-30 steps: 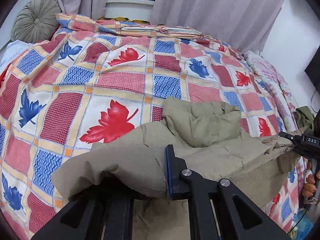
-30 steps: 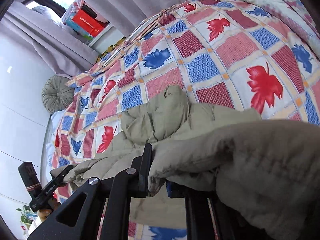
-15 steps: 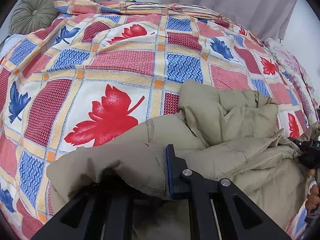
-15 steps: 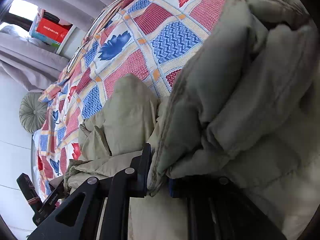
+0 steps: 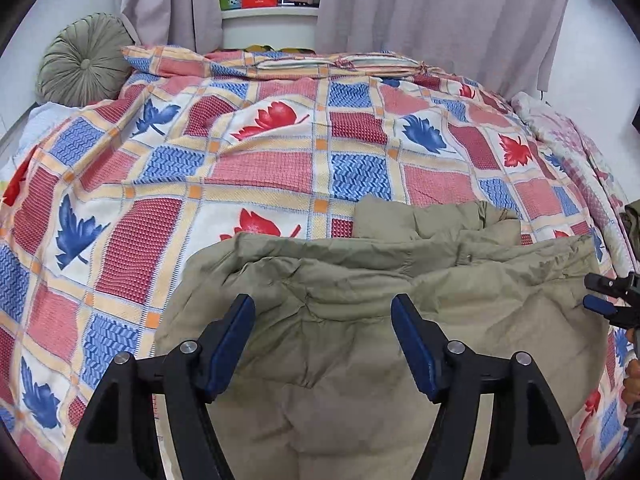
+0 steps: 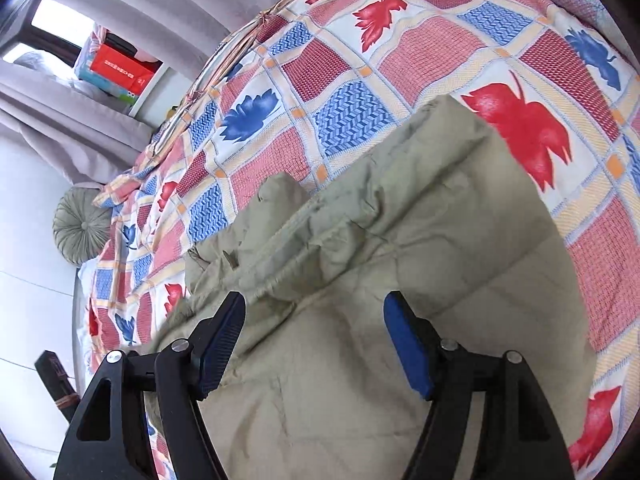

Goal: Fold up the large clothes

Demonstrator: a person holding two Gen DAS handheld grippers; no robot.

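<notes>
A: Entry. Both grippers let go within the last second. Left gripper (image 5: pixel 322 338): jaws spread wide, nothing between the pads, coat (image 5: pixel 380 320) lying below them. A second ago those jaws were clamped on a fold of it.

B: Right gripper (image 6: pixel 314 338)?

A: Same. Jaws wide apart, empty, hovering over the fabric. Half a second ago it was pinching a bunched edge, with cloth draped across most of its view.

B: Where is the coat now?

A: On the bed (image 5: pixel 200 184), at the near edge of the patterned quilt. It has gone from a hanging bundle to a flatter slab. In the left view a folded-over edge runs across it from left to right; a smaller lump, perhaps a sleeve or hood, sticks out behind. The right view shows a puckered seam crossing diagonally just ahead of the jaws.

B: Meaning for the task?

A: Judgement: one fold has just been laid down and released. The shape is broad and still rumpled, so I would not call it finished; at least one more fold or a smoothing pass seems due.

B: Risks?

A: Padded cloth looks springy; the fold may creep open unpressed. The near edge's overhang is hidden from both views. The right gripper's tips show at the left view's right margin, apart from the coat's corner.
</notes>
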